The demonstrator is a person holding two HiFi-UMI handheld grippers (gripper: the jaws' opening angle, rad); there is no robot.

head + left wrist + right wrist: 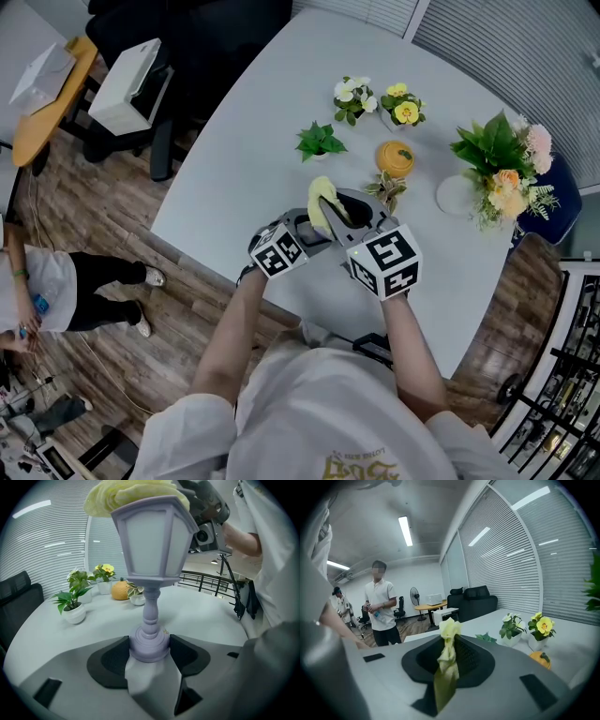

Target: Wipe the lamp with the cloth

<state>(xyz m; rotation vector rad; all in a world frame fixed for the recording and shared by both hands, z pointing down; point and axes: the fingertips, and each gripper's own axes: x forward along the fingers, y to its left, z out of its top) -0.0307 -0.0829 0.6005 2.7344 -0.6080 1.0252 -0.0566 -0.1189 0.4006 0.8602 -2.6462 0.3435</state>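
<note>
A lavender lantern-style lamp point(150, 559) stands upright in the left gripper view, lifted off the white table point(234, 159). My left gripper point(149, 649) is shut on the lamp's round base. A pale yellow cloth point(136, 494) is draped over the lamp's top. In the head view the cloth point(323, 202) sits between the two marker cubes and covers most of the lamp. My right gripper point(449, 646) is shut on a bunched fold of the cloth point(447, 663). The right gripper point(208, 520) hovers just above and beside the lamp's head.
Three small potted plants point(320, 141) point(352, 97) point(402, 105), an orange pumpkin-shaped pot point(395, 157) and a flower bouquet point(502, 173) stand on the far side of the table. A person point(382, 606) stands beyond the table's edge, and black chairs point(471, 599) sit further back.
</note>
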